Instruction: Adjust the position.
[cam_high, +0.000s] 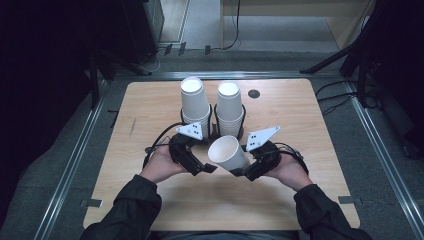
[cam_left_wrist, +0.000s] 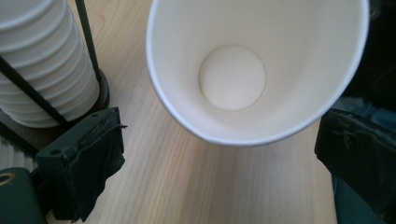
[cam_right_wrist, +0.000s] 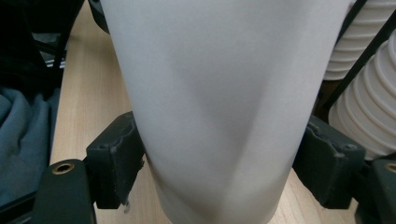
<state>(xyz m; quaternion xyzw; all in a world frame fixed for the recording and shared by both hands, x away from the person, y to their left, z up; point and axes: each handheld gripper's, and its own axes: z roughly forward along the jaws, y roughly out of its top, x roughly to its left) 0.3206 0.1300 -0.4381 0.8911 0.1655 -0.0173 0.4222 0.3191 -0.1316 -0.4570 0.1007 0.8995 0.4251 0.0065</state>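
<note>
Dark room, grey carpet floor, cables at the edges; light wood-grain rectangular table (cam_high: 150, 105) in the middle. Two stacks of white paper cups stand upside down at the table's far centre, each in a black wire holder: left stack of white paper cups (cam_high: 195, 106) and right stack of white paper cups (cam_high: 230, 109), just beside each other. Small black round grommet (cam_high: 254, 93) sits right of the stacks.

Single white paper cup (cam_high: 229, 153) is off the table, tilted, open mouth facing up and toward the person's left, just in front of the stacks and between the two grippers.

Right gripper (cam_high: 246, 171) pinches the cup's lower body. Right gripper view: cup wall (cam_right_wrist: 224, 107) sits between both black padded jaws, pads pressing on either side, wall creased and dented at the grip. Jaws held partly apart by the cup. Stack rims show at that view's right edge.

Left gripper (cam_high: 206, 169) is just beside the cup's rim, apart from it. Left gripper view looks straight into the cup (cam_left_wrist: 233, 77), round bottom visible; both taped black jaws stand spread wide at the frame's sides, nothing between the pads, rim clear of both. A stack in its wire holder shows at upper left there.

Both hands in dark sleeves come from the bottom edge.
</note>
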